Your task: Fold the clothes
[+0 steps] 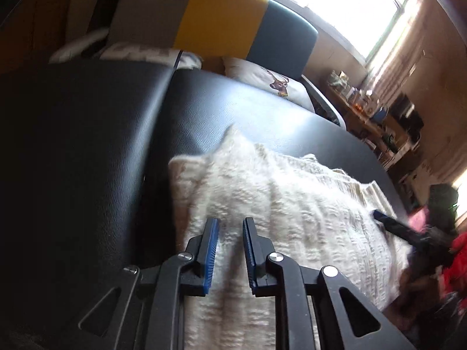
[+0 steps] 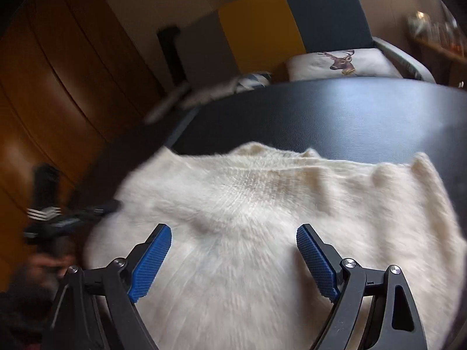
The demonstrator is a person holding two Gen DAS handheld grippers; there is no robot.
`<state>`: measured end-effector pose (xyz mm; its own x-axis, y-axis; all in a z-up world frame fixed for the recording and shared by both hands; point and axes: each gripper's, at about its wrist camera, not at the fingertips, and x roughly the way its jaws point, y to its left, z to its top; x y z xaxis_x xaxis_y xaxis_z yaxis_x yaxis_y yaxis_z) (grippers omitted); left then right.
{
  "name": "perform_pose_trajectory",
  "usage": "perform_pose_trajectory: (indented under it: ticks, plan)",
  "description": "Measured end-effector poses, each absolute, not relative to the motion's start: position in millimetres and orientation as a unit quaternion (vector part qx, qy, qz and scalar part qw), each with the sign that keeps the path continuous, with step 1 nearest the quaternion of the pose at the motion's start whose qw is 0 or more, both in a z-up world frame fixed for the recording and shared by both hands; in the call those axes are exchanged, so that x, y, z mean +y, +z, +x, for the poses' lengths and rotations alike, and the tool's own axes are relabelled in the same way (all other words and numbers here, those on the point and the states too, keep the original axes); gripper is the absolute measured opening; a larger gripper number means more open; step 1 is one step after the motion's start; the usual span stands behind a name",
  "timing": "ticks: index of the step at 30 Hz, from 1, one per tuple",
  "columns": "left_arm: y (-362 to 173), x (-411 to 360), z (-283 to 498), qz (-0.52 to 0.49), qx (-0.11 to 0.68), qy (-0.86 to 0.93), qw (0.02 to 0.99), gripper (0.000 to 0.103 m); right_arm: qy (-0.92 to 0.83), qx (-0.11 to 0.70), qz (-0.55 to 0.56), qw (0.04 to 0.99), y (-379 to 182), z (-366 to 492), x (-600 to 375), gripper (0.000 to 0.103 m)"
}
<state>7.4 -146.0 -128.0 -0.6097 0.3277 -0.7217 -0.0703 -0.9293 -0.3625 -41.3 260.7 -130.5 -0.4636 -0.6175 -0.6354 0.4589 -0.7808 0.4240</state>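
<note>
A cream fuzzy knitted sweater lies spread on a black padded table. My left gripper is over the sweater's left part, its blue pads close together with a fold of the knit between them. In the right wrist view it shows as a dark blurred shape at the sweater's left edge. My right gripper hovers wide open above the middle of the sweater, nothing between its fingers. In the left wrist view one of its fingers rests at the sweater's right edge.
Bare black table stretches beyond the sweater. Behind it are a yellow and teal chair back, a deer-print cushion and a wooden wardrobe. A cluttered shelf and bright window are to the right. A person's red sleeve is at the right edge.
</note>
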Motion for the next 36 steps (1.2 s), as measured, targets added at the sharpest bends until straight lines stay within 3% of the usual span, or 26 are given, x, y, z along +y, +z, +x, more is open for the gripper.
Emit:
perform_pose_trajectory:
  ticks: [3, 12, 26, 29, 33, 36]
  plan:
    - [-103.7, -112.0, 12.5, -0.398, -0.13, 0.892, 0.171, 0.017, -0.836, -0.139, 0.414, 0.333, -118.3, -16.8, 317.6, 0.1]
    - [-94.0, 47.4, 18.4, -0.39, -0.001, 0.846, 0.363, 0.018, -0.801, -0.217, 0.455, 0.322, -155.2, 50.9, 419.6, 0.101]
    - [-129.6, 134.0, -7.6, -0.437, 0.094, 0.814, 0.37, 0.019, -0.681, -0.244, 0.485, 0.491, -178.9, 24.4, 384.6, 0.103]
    - [-141.0, 141.8, -16.6, -0.444, 0.099, 0.812, 0.366, 0.021, -0.65, -0.175, 0.545, 0.5, -185.9, 20.9, 371.5, 0.103]
    - [-147.1, 144.1, -29.1, -0.445, 0.076, 0.819, 0.353, 0.022, -0.629, -0.027, 0.625, 0.461, -203.4, 37.0, 350.9, 0.099]
    - [-146.6, 146.0, -35.8, -0.45, 0.061, 0.822, 0.344, 0.022, -0.641, -0.014, 0.629, 0.44, -199.0, 44.8, 354.0, 0.099]
